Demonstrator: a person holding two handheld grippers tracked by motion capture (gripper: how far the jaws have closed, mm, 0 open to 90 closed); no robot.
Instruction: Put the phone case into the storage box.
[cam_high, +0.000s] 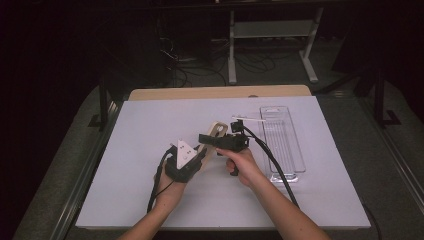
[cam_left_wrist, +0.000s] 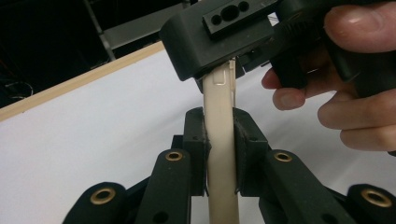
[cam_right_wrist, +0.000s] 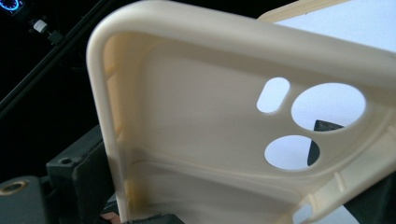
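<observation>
A cream phone case (cam_high: 218, 131) with camera cut-outs is held above the white mat between both hands. My left gripper (cam_high: 201, 151) comes from the lower left. In the left gripper view it (cam_left_wrist: 219, 140) is shut on the case (cam_left_wrist: 219, 102), seen edge-on, with both pads pressed against its faces. My right gripper (cam_high: 207, 138) reaches in from the right over the case's upper end. In the right gripper view the case's inner side (cam_right_wrist: 201, 107) is very close to the camera and hides the jaws of my right gripper (cam_right_wrist: 201, 163), so their state is unclear.
A clear plastic tray (cam_high: 282, 142) lies lengthwise at the right of the white mat (cam_high: 125, 150). A small white-and-black stick (cam_high: 246, 120) rests at its near-left corner. Cables trail from both grippers toward the front edge. The wooden table edge (cam_high: 220, 92) runs along the back.
</observation>
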